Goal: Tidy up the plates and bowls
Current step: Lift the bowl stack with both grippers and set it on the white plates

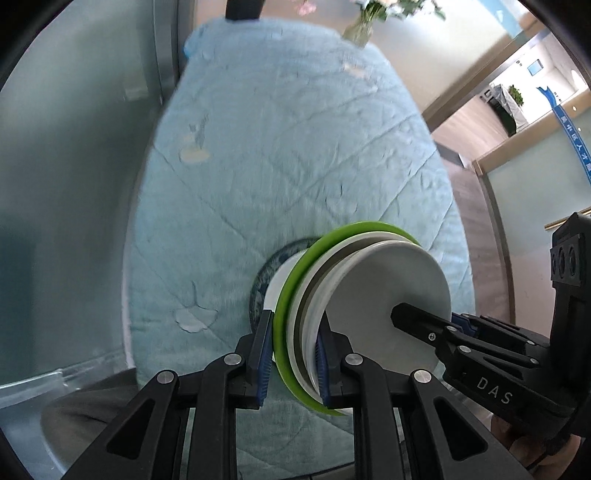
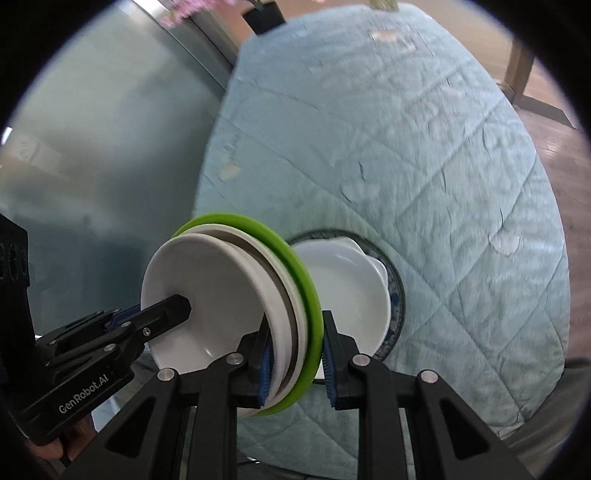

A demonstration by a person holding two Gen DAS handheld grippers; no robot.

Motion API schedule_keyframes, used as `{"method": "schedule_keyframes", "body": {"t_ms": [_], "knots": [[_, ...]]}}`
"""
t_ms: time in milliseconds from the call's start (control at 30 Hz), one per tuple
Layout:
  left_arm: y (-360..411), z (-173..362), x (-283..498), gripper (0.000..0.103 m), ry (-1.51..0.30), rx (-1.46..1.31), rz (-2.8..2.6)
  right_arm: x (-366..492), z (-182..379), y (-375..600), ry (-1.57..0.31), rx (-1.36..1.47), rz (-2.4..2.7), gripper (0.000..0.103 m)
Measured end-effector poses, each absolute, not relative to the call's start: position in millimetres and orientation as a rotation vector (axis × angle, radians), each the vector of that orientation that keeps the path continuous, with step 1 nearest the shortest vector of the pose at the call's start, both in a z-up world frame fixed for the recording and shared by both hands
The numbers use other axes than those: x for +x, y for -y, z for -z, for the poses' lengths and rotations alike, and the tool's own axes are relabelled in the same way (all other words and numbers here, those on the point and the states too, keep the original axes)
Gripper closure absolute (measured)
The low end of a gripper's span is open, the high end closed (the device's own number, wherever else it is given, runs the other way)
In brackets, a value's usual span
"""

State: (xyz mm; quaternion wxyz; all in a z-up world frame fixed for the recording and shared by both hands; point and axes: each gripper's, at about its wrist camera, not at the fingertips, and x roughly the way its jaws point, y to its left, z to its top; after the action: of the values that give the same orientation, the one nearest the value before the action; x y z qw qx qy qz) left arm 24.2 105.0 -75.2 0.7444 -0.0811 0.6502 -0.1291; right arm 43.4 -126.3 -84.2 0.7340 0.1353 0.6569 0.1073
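The left gripper [image 1: 293, 356] is clamped on the near rim of a stack of plates [image 1: 384, 295], with its blue pads [image 1: 265, 363] pressing both faces of the stack. The right gripper [image 2: 297, 363] is clamped on the opposite rim in the same way. The stack is held on edge between the two tools, clear of the quilted blue cloth [image 1: 280, 155] that covers the table.

The stack comprises a green plate [image 1: 295, 291] on one outer face, then white and grey-edged plates. A shallow white dish closes the other face.

Left wrist view only: the body of the right gripper enters from the right of the jaws, one finger lying across the white dish. A glass vase [image 1: 360, 31] with flowers stands at the far end of the cloth.

Right wrist view only: beyond the jaws, behind the green plate, white bowls [image 2: 351, 291] sit nested on a blue-patterned plate [image 2: 397, 299] on the cloth. The left wrist view shows just a sliver of that patterned rim and a white edge.

Motion blur softens the cloth in both views. The exact number of plates in the stack cannot be read. The bowl count is unclear. A hand appears only at the frame corners, below each opposing tool.
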Motion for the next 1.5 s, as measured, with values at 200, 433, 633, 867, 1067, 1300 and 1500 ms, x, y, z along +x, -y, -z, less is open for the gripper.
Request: {"method": "schedule_keyframes", "body": {"t_ms": [200,433,633,867,1067,1300,1500], "knots": [[-87.3,138.4,33.7,0.087,-1.517,-0.191,0.33,48.4,131.1,138.8,-1.543,0.331,-0.148,0.081],[-72.3,176.4,44.1,0.087,-1.572,-0.198,0.34,51.1,155.9,143.8,-1.586,0.318,-0.102,0.081],[-72.4,177.9,48.8,0.087,-1.573,-0.201,0.335,51.8,160.4,142.5,-1.592,0.325,-0.096,0.081],[-73.8,171.7,45.0,0.087,-1.581,-0.185,0.311,49.0,171.8,143.9,-1.636,0.377,-0.097,0.081],[-77.3,172.1,45.4,0.087,-1.579,-0.214,0.307,46.7,167.1,144.6,-1.592,0.389,-0.127,0.078],[-83.9,96.9,23.4,0.037,-1.305,-0.053,0.188,25.2,103.9,146.4,-1.4,0.129,-0.189,0.017],[-86.2,21.0,-35.2,0.0,-0.896,-0.047,0.096,-16.2,60.0,147.7,-1.274,-0.018,-0.203,0.001]]}}
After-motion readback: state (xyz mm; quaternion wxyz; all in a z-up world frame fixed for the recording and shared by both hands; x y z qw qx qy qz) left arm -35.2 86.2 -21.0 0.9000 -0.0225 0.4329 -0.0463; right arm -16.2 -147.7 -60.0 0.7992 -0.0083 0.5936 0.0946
